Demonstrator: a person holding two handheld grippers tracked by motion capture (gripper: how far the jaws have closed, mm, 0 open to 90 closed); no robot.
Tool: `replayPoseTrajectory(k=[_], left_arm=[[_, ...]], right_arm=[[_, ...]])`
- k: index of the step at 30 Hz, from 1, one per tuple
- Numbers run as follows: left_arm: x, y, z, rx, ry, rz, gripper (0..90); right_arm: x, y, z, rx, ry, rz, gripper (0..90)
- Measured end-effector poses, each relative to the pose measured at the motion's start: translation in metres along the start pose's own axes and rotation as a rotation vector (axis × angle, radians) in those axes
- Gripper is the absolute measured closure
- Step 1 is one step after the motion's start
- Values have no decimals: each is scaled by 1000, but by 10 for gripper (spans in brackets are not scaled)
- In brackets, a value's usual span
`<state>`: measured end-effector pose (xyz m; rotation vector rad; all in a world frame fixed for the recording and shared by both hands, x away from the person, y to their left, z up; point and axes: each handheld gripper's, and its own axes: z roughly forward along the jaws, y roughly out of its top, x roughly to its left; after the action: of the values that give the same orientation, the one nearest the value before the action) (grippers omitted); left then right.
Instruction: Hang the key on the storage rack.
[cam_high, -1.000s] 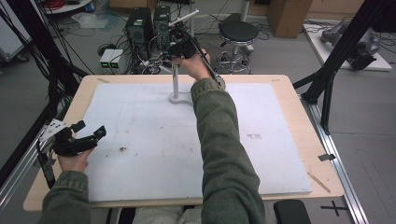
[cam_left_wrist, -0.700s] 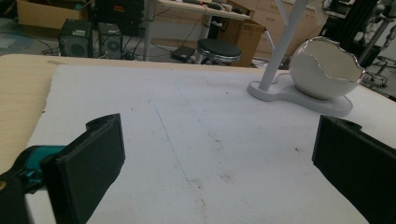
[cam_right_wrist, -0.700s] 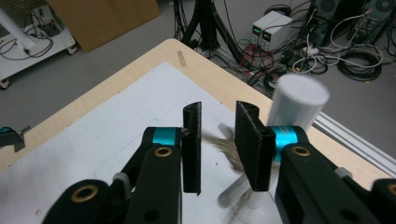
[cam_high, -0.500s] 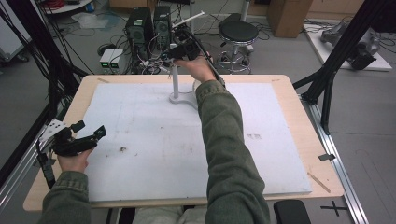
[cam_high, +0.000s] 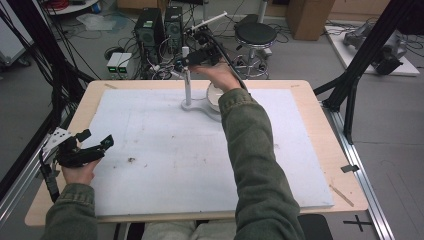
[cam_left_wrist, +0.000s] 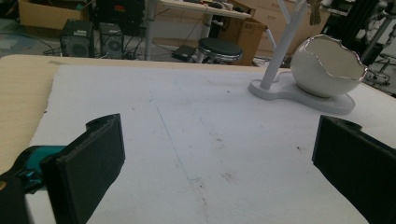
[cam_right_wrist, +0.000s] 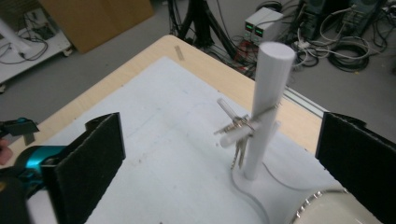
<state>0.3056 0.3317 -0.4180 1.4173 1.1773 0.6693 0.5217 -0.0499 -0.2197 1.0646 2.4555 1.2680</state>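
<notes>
Keys (cam_right_wrist: 238, 133) on stand (cam_right_wrist: 268, 112), apparently; bowl (cam_right_wrist: 327, 210) cut off.

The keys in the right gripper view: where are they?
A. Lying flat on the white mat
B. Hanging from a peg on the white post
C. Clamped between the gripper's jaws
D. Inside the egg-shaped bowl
B. The keys dangle from a short peg that sticks out of the white post, above the mat, while the right gripper stands open with its jaws wide on either side of the post.
</notes>
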Motion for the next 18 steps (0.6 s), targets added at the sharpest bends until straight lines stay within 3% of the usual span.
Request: replayPoseTrajectory(k=[9,11,18], left_arm=[[-1,0,0,5,4,6,29],[0,0,0,4,4,4,29],[0,0,0,3,2,3,29]], right_arm=[[-5,-18,-26,10,-11,-10,5],[-4,-23,-32,26,-33,-21,5],[-5,-37,-56,-4,-36,-22,5]])
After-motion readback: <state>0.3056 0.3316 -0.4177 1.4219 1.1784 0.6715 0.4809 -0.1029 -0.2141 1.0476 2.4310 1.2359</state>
